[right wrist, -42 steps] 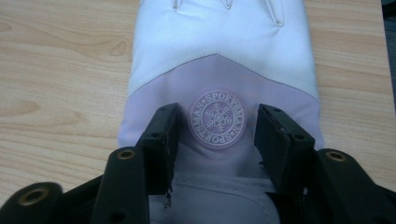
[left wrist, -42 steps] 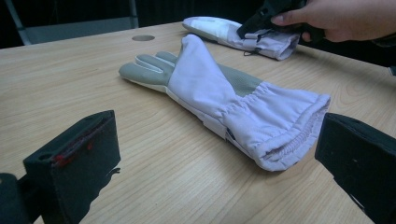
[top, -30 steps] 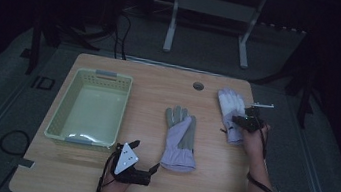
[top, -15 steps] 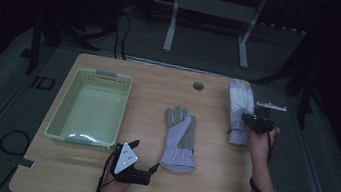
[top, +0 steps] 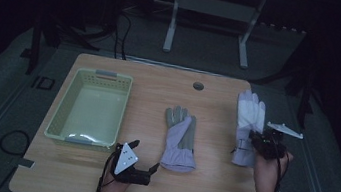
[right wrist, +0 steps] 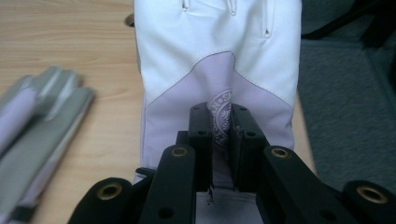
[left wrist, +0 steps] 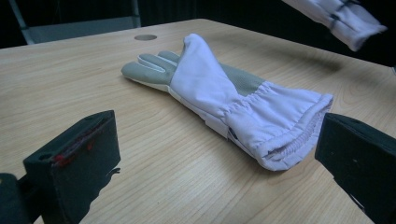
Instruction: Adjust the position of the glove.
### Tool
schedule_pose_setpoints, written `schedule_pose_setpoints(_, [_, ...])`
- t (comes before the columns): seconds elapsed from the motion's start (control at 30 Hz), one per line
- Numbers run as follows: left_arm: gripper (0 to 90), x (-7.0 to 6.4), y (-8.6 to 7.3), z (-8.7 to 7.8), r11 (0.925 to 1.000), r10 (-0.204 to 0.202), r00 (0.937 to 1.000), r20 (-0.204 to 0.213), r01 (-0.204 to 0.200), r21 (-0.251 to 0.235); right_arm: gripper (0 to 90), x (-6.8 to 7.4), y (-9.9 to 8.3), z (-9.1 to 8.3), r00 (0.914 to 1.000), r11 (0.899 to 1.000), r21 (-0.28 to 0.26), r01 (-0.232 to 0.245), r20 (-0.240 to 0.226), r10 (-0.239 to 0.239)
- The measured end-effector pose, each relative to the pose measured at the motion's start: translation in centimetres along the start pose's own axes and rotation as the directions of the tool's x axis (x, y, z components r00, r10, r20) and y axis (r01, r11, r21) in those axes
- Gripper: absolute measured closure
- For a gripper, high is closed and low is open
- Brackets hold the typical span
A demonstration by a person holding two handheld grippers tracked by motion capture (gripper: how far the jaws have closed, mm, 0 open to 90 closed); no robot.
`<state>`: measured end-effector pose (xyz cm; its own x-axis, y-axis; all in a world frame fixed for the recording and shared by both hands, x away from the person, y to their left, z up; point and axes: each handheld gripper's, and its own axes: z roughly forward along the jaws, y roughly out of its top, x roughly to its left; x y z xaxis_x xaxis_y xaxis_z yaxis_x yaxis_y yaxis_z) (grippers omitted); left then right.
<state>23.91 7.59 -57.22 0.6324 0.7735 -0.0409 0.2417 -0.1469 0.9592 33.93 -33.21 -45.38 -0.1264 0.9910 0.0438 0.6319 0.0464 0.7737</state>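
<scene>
The right gripper [right wrist: 220,140] pinches the white glove [right wrist: 219,51] at its cuff, jaws clamped on the fabric, lifting it over the bench's [top: 207,182] right edge. The left gripper [top: 141,165] rests near the front edge, jaws wide, facing the grey-palmed glove [left wrist: 224,100] lying flat mid-bench.

Dim lab or studio, lone wooden table [top: 206,187], grey carpet (metal stand [top: 210,11] behind)
</scene>
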Motion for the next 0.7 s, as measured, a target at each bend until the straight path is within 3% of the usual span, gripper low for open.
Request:
schedule_pose_setpoints(0.2, [0.1,0.0,0.0,0.0,1.0000,0.003,1.0000,-0.001,-0.003,0.000,80.7,0.9,-2.5,-1.2,0.9996,1.000,0.022,-0.014,-0.024,0.014])
schedule_pose_setpoints(0.33, [0.1,0.0,0.0,0.0,1.0000,0.005,1.0000,-0.002,-0.005,-0.001,80.7,1.6,-4.0,-0.9,0.9999,0.999,0.047,-0.012,-0.003,0.012])
schedule_pose_setpoints(0.53, [0.1,0.0,0.0,0.0,1.0000,0.005,1.0000,-0.002,-0.005,-0.001,80.5,1.9,-5.6,1.3,0.9998,0.996,0.093,0.001,0.021,-0.003])
schedule_pose_setpoints(0.7, [0.1,0.0,0.0,0.0,1.0000,0.001,1.0000,0.001,-0.001,-0.001,77.3,1.8,-6.3,3.5,0.9996,0.991,0.129,-0.022,0.022,0.019])
